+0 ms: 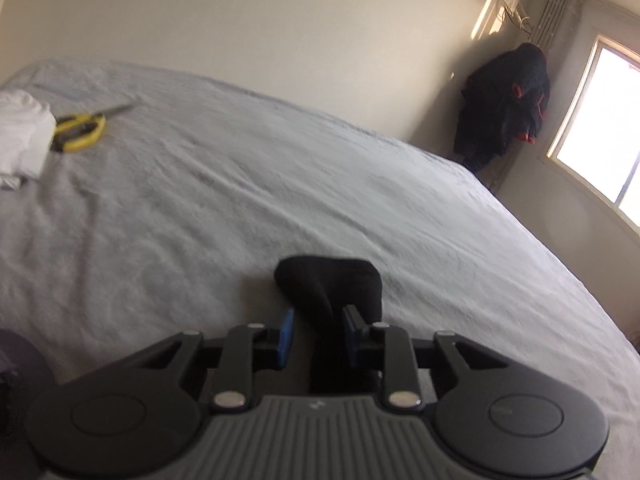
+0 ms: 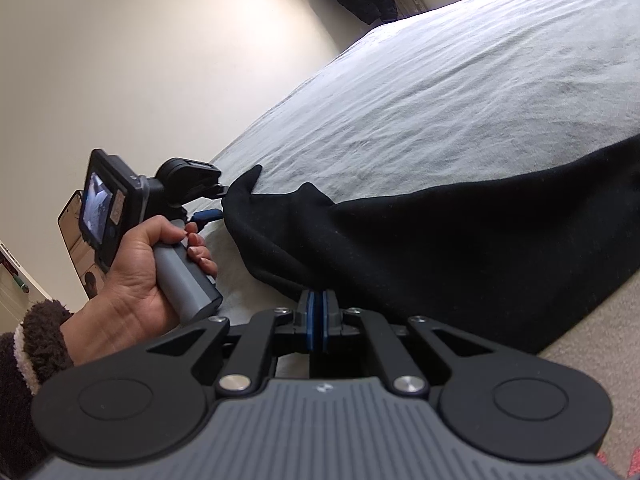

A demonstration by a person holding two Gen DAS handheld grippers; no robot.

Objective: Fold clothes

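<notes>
Black garment (image 2: 460,240) spread over the near part of the bed (image 2: 460,92), its bulk toward the bed's near edge, one corner reaching out leftward across the grey sheet.

Left gripper (image 1: 318,330): blue pads stand slightly apart with a bunched fold of the garment (image 1: 332,284) between them. The right pad touches the cloth; the left pad (image 1: 286,334) shows a sliver of gap, so a firm clamp cannot be confirmed. No earlier view to compare. Seen from the right wrist camera, this gripper (image 2: 222,204) meets the garment's outstretched corner, above the bed's near edge, held by a hand (image 2: 152,280) wrapped round its grey handle, with a fleecy brown sleeve (image 2: 28,344) at the wrist.

Right gripper (image 2: 318,320): pads pressed flat together at the garment's near hem. The hem's edge lies right at the fingertips; whether cloth is caught between them cannot be told.

On the bed, far from the garment, toward the far left side: a folded white cloth (image 1: 22,136), and just beside it yellow-handled scissors (image 1: 80,128).

Beyond the bed's far corner, dark clothing (image 1: 504,108) hangs by the wall, next to a bright window (image 1: 600,120).
</notes>
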